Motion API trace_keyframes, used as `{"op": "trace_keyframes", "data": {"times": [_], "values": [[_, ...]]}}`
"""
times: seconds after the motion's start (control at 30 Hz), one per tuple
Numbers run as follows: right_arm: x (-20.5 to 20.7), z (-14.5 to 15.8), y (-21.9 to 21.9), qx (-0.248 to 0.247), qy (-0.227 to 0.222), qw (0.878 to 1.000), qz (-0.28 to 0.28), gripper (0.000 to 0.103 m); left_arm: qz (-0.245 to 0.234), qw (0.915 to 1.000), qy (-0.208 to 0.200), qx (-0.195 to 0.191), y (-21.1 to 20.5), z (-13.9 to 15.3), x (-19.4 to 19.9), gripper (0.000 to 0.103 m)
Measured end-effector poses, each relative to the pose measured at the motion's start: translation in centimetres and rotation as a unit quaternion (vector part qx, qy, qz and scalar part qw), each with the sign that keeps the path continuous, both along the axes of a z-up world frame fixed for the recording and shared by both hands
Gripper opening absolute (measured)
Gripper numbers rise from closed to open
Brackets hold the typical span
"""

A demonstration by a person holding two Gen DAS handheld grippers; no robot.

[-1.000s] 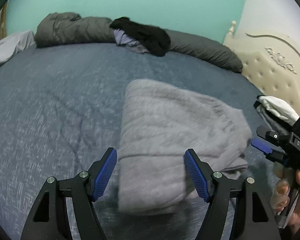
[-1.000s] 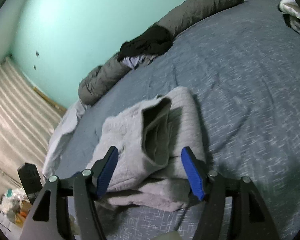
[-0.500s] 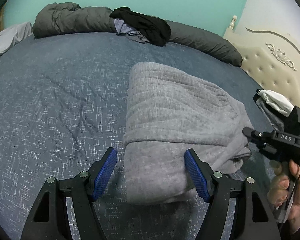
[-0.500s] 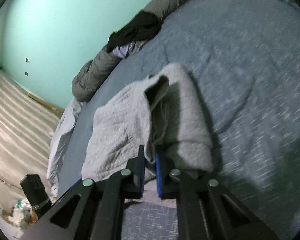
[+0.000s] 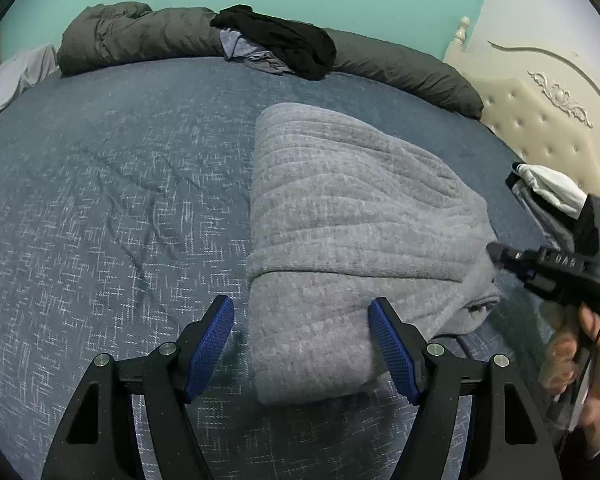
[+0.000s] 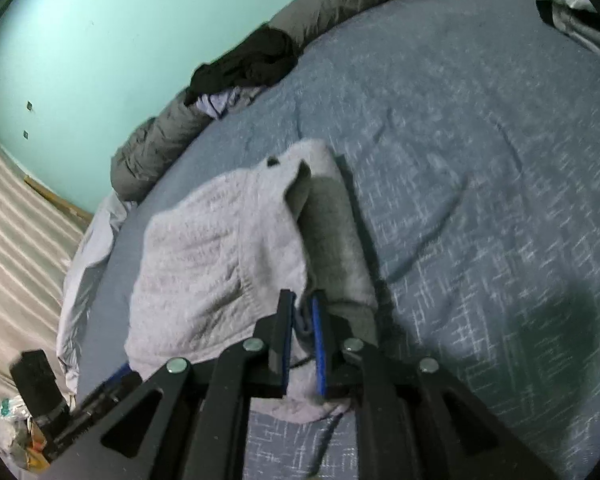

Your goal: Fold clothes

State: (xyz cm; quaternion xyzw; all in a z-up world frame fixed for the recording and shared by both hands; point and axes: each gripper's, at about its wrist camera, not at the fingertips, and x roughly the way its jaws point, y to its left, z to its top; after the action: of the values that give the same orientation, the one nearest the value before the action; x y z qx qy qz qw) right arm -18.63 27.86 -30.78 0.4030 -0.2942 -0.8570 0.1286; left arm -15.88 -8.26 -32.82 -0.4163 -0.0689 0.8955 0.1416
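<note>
Two grippers work on one grey garment (image 5: 352,216), which lies folded on the blue bed (image 5: 100,200), its long axis running away from the left gripper (image 5: 302,344) toward the dark bedding (image 5: 140,36) at the far edge. The left gripper has its blue pads wide apart and straddles the near, thick folded end; the cloth sits between the pads, but neither pad appears to press on it. The right gripper (image 6: 302,320) is the one in contact: its pads are drawn nearly together, clamped on the edge of the garment (image 6: 220,248) at the side nearer the headboard (image 5: 540,120). In the left view it reaches in from the right, with a hand (image 5: 588,368) on its handle. The coming move likely turns on that pinch, with the free edge carried across the short axis toward the left side. The loose flap by the right gripper could slip or bunch.
</note>
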Motion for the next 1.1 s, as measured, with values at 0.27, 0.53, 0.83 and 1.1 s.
{"op": "trace_keyframes", "data": {"times": [0.27, 0.53, 0.83, 1.1], "values": [[-1.5, 2.1, 0.6, 0.001, 0.041, 0.999, -0.011, 0.056, -0.007, 1.0000, -0.002, -0.003, 0.3, -0.1, 0.2, 0.074], [-6.8, 2.5, -0.7, 0.058, 0.002, 0.997, 0.047, 0.056, -0.012, 0.9999, -0.004, -0.004, 0.3, -0.2, 0.1, 0.074], [-10.2, 2.3, -2.2, 0.083, -0.035, 0.992, 0.089, 0.030, -0.010, 0.9999, -0.008, 0.001, 0.2, -0.1, 0.2, 0.074], [-10.7, 3.2, -2.9, 0.114, -0.023, 0.988, 0.098, 0.004, -0.008, 0.9999, -0.010, 0.003, 0.3, 0.0, 0.1, 0.074]]}}
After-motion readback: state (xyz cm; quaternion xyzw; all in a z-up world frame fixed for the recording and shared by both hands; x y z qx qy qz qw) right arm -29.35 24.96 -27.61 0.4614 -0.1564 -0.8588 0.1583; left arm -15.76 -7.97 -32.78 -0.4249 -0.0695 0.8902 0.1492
